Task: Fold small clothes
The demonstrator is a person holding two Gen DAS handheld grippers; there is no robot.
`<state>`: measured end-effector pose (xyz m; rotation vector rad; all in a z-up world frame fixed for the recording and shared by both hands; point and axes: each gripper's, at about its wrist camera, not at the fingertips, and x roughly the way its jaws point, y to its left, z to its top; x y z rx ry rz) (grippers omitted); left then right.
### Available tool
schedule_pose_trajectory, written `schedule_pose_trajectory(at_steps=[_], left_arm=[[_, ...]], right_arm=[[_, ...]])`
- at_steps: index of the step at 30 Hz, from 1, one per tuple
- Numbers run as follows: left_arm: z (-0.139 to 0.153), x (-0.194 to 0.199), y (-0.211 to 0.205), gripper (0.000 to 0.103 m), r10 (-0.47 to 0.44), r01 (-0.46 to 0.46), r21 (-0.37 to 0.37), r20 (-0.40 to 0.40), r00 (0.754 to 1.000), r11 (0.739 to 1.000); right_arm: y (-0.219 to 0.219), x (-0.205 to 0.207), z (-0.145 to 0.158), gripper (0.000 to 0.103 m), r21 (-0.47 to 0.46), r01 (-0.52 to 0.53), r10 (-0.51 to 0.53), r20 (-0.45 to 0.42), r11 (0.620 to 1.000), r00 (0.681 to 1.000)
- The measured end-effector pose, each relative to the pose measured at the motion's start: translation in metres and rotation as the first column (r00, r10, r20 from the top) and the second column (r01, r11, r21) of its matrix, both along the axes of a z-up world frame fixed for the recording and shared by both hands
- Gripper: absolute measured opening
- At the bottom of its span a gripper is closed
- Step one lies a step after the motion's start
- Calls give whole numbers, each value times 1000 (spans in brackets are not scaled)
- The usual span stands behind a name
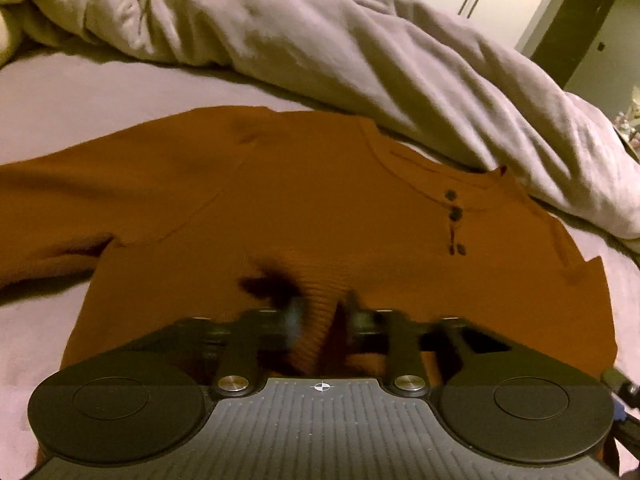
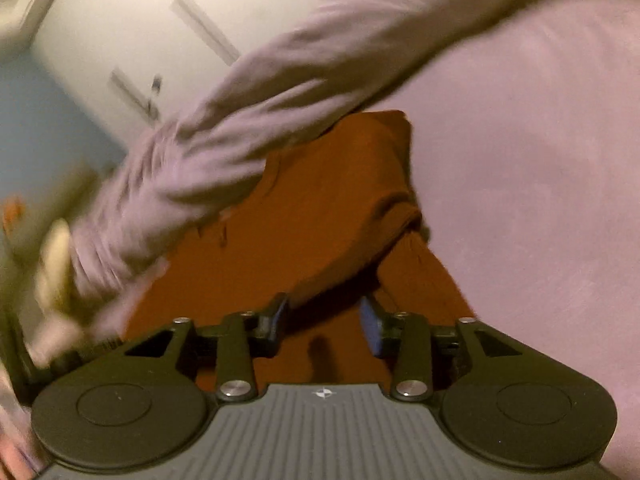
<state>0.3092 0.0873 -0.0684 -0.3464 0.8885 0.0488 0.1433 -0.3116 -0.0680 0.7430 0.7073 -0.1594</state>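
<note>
A rust-orange long-sleeved shirt point(image 1: 320, 208) lies front up on the bed sheet point(image 1: 60, 92), with dark buttons point(image 1: 455, 213) below its neckline and one sleeve point(image 1: 60, 200) stretched out to the left. My left gripper point(image 1: 324, 312) is low over the shirt's body. Its blurred fingers are nearly together, with a raised ribbed fold of the fabric pinched between them. In the right wrist view the shirt point(image 2: 320, 208) runs away from me, with a bunched sleeve point(image 2: 384, 168) lying over it. My right gripper point(image 2: 324, 320) hovers just above the cloth, blue pads apart and pressing on nothing.
A crumpled grey duvet point(image 1: 320, 40) lies heaped along the far side of the shirt, and its edge point(image 2: 240, 140) overlaps the shirt's top. Bare sheet point(image 2: 540, 200) spreads to the right. White wardrobe doors point(image 2: 120, 20) stand behind the bed.
</note>
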Motion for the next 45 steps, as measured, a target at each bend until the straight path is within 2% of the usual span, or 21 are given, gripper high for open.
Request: schedule_pose_trajectory(at_steps=[3,7,10,12,14,18,21,25,26,27,29,31,33,35,38,39,40,42,45], left_arm=[[4,5,2,10,-12,12,0,11,1000,1000],[30,8,1,9,-38,23,122,121,992,992],[50,10,10,9,-22,-15,189,195,981,982],[55,12,21,10,10,-56,209,217,976,976],[47,17,27,10,33,-75,214,194,981,974],[14,23,28,12,35,-52,214,80,996,975],[2,18,27,16,50,-65,192,83,995,979],[-1,14,29,20,51,-66,190,82,995,980],[0,14,29,20,49,-64,192,84,995,979],[0,14,28,19,47,-64,196,88,995,979],[4,14,28,15,37,-57,201,102,994,978],[9,11,26,14,27,-56,207,143,989,977],[12,9,22,14,14,-54,222,177,984,974],[7,14,21,15,19,-60,254,158,987,965],[-4,19,24,40,62,-83,319,75,995,944],[-4,16,27,54,74,-94,322,73,995,942],[-1,11,32,60,86,-108,315,84,993,943],[4,1,42,68,114,-139,308,95,989,941],[9,-10,61,69,189,-209,291,94,977,934]], right_arm=[[-9,6,-4,47,23,56,-56,13,998,998],[-9,19,-5,47,-33,66,-66,2,997,998],[-12,27,-4,47,-54,70,-70,-2,996,998],[-15,26,-6,47,-50,65,-65,-10,997,998],[-14,27,-7,47,-71,52,-53,-14,996,998],[-14,27,-8,50,-42,72,-72,-4,997,997],[-9,31,-6,54,-47,49,-49,-11,998,999],[-9,38,-7,54,-23,44,-45,-11,999,999],[-9,40,-8,51,-19,51,-51,-13,999,999],[-10,42,-9,35,-21,55,-55,-17,998,998],[-7,48,-10,9,-64,53,-56,-54,997,997],[-3,48,-7,9,-117,57,-62,-42,991,997],[7,44,-1,9,-222,35,-38,-10,974,999],[17,44,0,9,-327,0,-6,-18,945,1000],[20,49,-11,9,-395,-66,30,-95,916,995],[21,49,-9,9,-404,-76,41,-95,912,995],[22,48,-6,10,-407,-88,49,-106,909,993],[25,46,3,13,-426,-114,64,-129,897,990],[36,40,14,14,-477,-151,87,-155,866,984]])
